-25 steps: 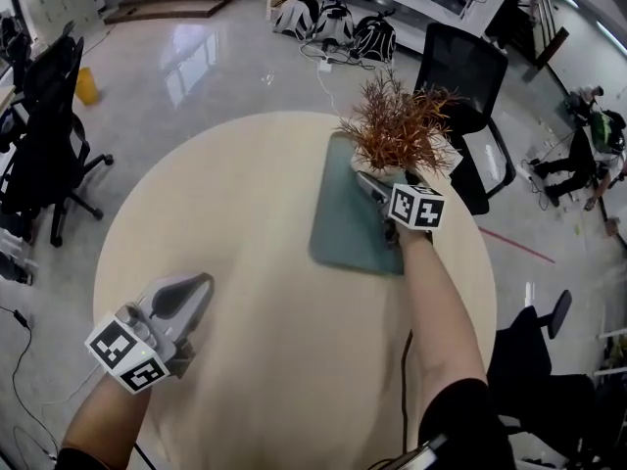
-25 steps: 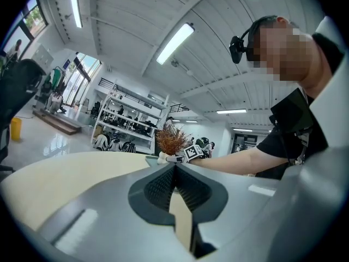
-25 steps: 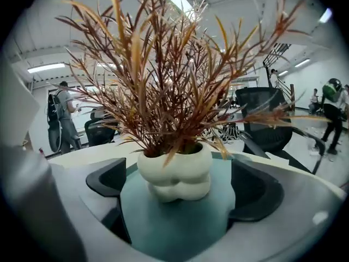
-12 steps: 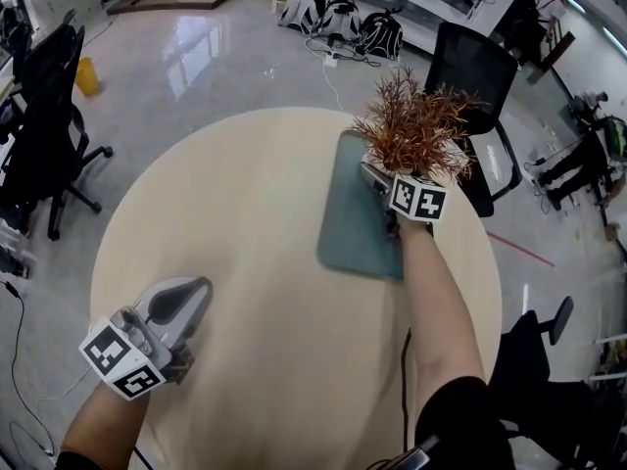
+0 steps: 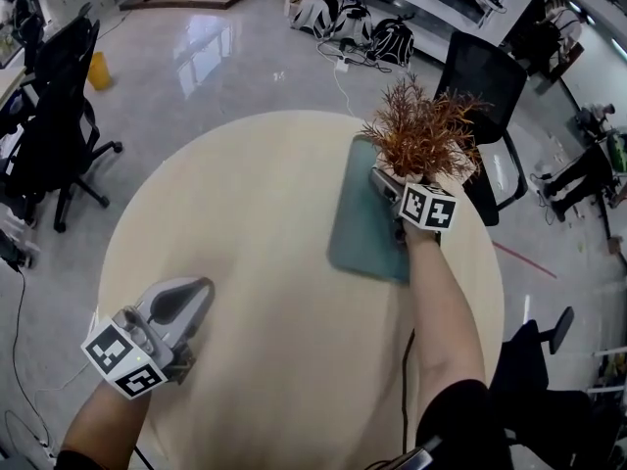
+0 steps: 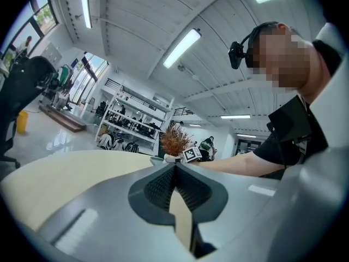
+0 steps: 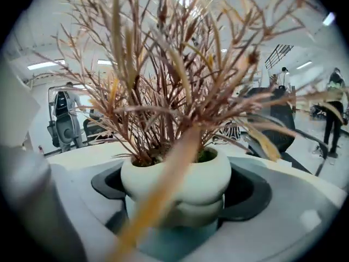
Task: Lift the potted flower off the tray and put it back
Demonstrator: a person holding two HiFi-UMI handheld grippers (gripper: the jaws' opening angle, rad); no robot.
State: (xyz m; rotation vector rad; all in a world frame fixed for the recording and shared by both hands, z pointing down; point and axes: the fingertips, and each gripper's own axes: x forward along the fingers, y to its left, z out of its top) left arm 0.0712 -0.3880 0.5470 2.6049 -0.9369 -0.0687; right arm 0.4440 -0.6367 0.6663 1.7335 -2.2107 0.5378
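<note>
I see the potted flower [image 5: 421, 137] in the upper right of the head view. It stands upright at the far right corner of the grey-green tray [image 5: 358, 228], on the round pale bench [image 5: 265, 262]. Its long axis runs straight up, and the twigs fan upward and outward from the pot [image 7: 175, 179]. The pot is white and squat, with a bulging rounded rim over a narrower waist. The twigs are thin, rust-brown to orange, with a bit of green at the soil. My right claw [image 5: 392, 182] has the pot between its jaws, which are closing. Dark pad shows on either side, so it is not yet squeezed. My left claw [image 5: 196, 292] sits at lower left over the bench, jaws clenched together on nothing.
</note>
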